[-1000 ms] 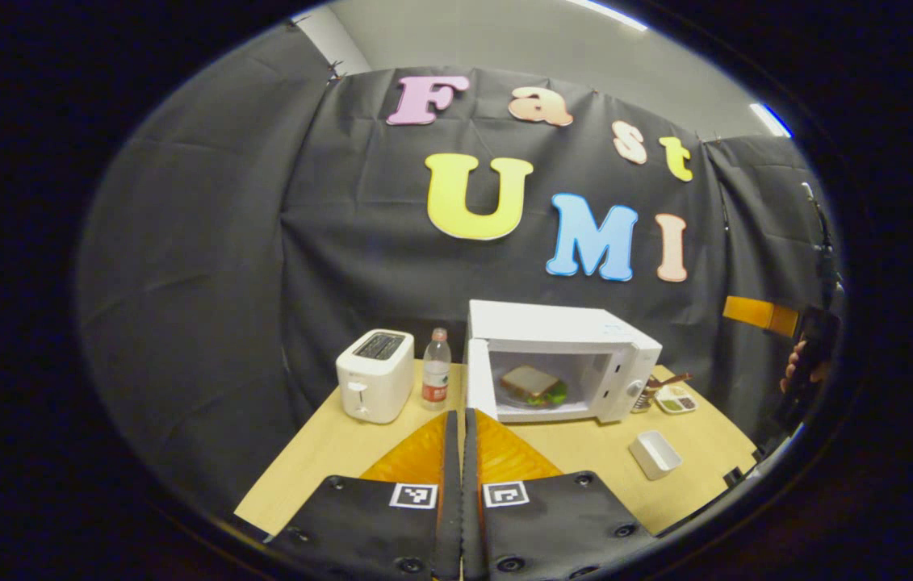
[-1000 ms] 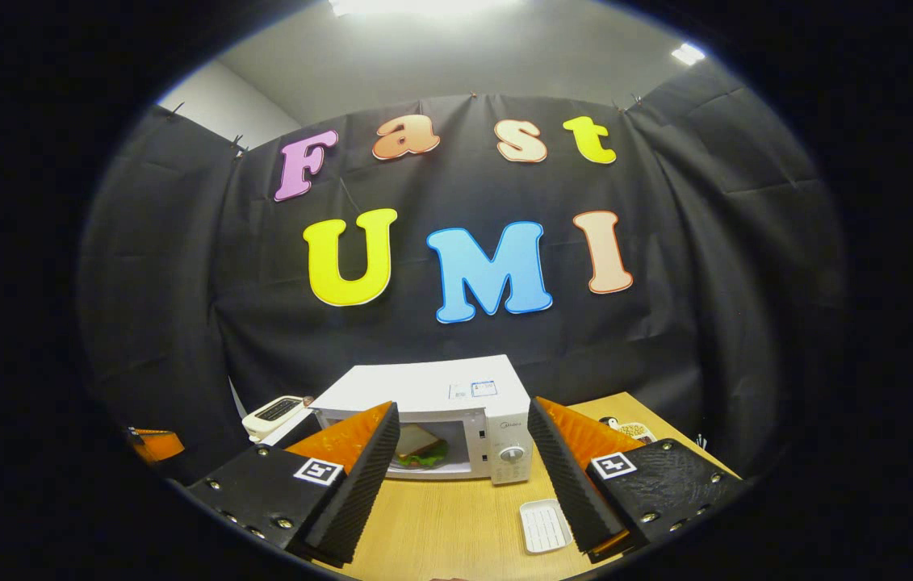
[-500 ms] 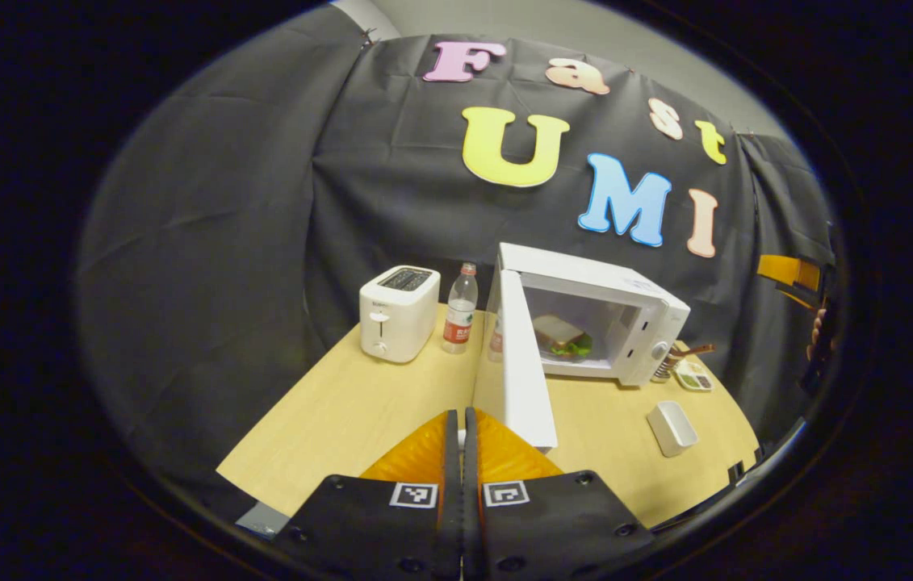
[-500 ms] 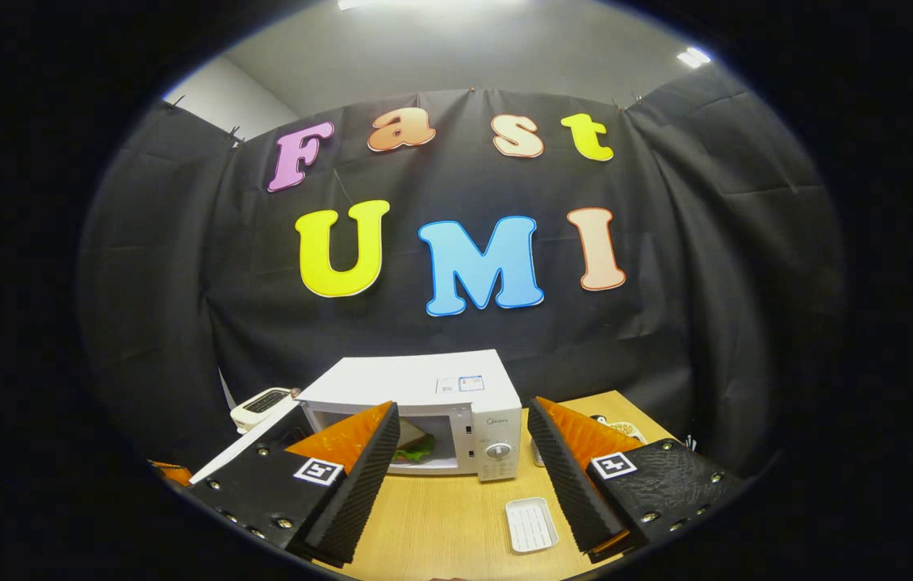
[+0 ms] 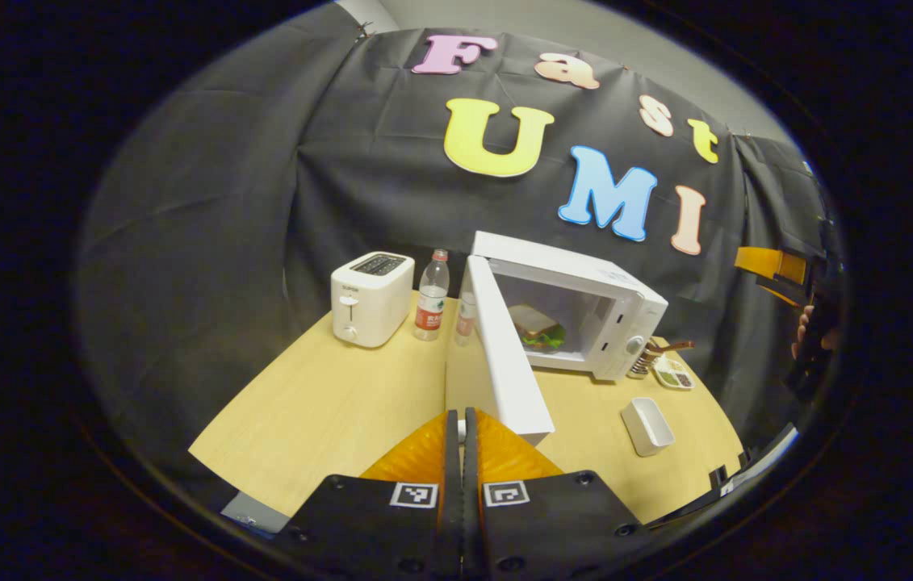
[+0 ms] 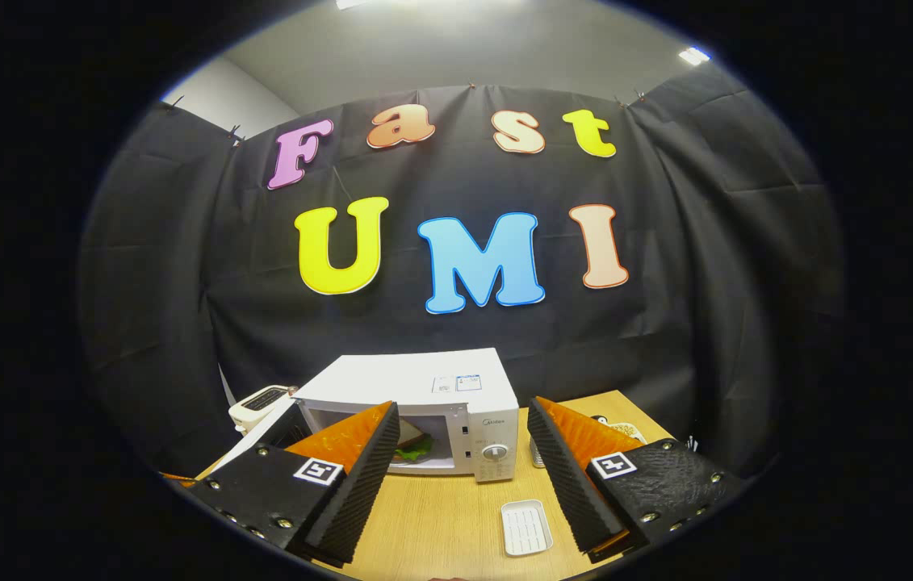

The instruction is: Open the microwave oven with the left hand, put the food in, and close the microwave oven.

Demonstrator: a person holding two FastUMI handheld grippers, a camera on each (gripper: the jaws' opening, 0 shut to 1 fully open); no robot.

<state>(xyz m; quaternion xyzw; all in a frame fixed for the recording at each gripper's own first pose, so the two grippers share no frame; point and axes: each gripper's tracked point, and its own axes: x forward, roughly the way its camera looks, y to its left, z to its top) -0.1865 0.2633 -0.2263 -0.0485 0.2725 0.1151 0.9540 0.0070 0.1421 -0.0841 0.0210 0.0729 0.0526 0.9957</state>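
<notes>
The white microwave (image 5: 585, 278) stands at the back of the wooden table (image 5: 343, 403), its door (image 5: 504, 363) swung wide open toward me. A sandwich with green lettuce (image 5: 538, 327) lies inside the cavity. My left gripper (image 5: 460, 420) is shut with nothing between its fingers, its tips low at the door's outer face near the free edge; I cannot tell if they touch. In the right gripper view, my right gripper (image 6: 462, 407) is held open and empty in front of the microwave (image 6: 424, 379), and the sandwich (image 6: 414, 446) shows between its fingers (image 6: 359, 456).
A white toaster (image 5: 371, 297) and a water bottle (image 5: 432, 292) stand left of the microwave. A white rectangular dish (image 5: 647, 425) lies on the table right of the door. A small tray of food (image 5: 672, 374) sits beside the microwave's right side.
My left gripper, still shut, has tilted down and come in beside the open door's outer face. The right gripper has drawn back a little. The sandwich stays inside.
</notes>
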